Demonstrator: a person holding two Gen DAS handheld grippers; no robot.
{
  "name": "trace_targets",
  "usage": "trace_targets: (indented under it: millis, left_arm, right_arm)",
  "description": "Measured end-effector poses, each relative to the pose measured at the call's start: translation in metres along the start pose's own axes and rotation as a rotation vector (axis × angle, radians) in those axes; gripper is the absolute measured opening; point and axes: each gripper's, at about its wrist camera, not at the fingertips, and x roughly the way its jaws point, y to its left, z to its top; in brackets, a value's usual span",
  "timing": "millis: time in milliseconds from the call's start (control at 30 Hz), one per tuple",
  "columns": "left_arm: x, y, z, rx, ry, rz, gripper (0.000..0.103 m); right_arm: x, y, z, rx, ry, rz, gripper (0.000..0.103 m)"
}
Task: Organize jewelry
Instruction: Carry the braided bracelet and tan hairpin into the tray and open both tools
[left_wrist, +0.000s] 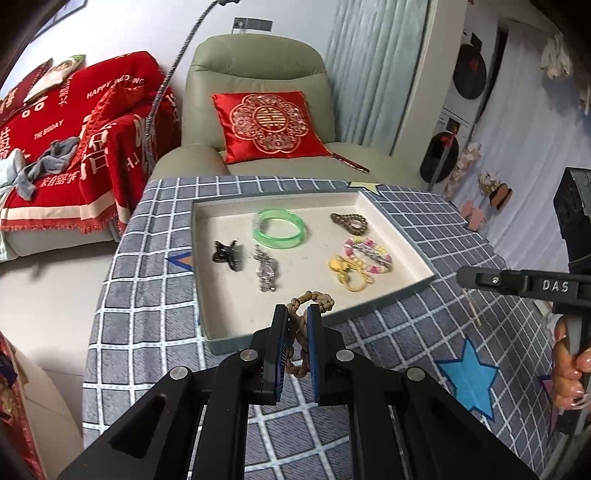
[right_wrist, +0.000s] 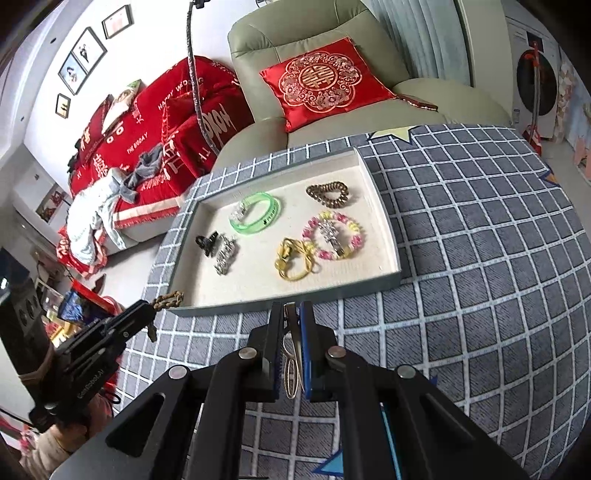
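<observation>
While both pairs of tongs hover off the tray's (right_wrist: 384, 221) near edge: left gripper (left_wrist: 297, 314) clamped on braided cord bracelet (left_wrist: 314, 298), at the near-left corner; right gripper (right_wrist: 291, 310) clamped on metal hair clip (right_wrist: 291, 354), long axis pointing trayward, mid-edge.

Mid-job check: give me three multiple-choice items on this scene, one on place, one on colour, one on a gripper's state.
1. Where is the black claw clip?
A. in the tray
B. on the checked cloth
C. on the armchair

2. What colour is the bangle?
A. red
B. green
C. blue

3. The left gripper is:
A. wide open, empty
B. shut, empty
C. shut on the braided brown bracelet

Key: 1 A, it lies on the tray's pale floor; 2 B, translucent green; 3 C, the braid sits pinched between its pads.
</observation>
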Motion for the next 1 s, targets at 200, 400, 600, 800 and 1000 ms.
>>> trace_targets:
  millis: [200, 400, 600, 800, 1000]
  left_arm:
    - [0.010, 0.008, 0.007, -0.023, 0.006, 0.006, 0.025]
    - [0.022, 0.005, 0.020, -0.015, 0.000, 0.010, 0.025]
    - [0.043, 0.000, 0.037, -0.005, 0.006, 0.024, 0.025]
    - [0.079, -0.004, 0.042, -0.006, 0.062, 0.065, 0.025]
    - [0.106, -0.007, 0.039, 0.008, 0.106, 0.097, 0.025]
  right_arm:
    - [0.009, 0.003, 0.012, 0.013, 0.000, 0.016, 0.009]
    - [0.023, 0.007, 0.028, 0.000, -0.006, 0.005, 0.009]
    - [0.041, 0.004, 0.047, 0.021, -0.025, -0.004, 0.009]
    - [0.070, -0.001, 0.056, 0.029, 0.009, -0.012, 0.009]
    - [0.099, -0.008, 0.059, 0.021, 0.034, -0.049, 0.009]
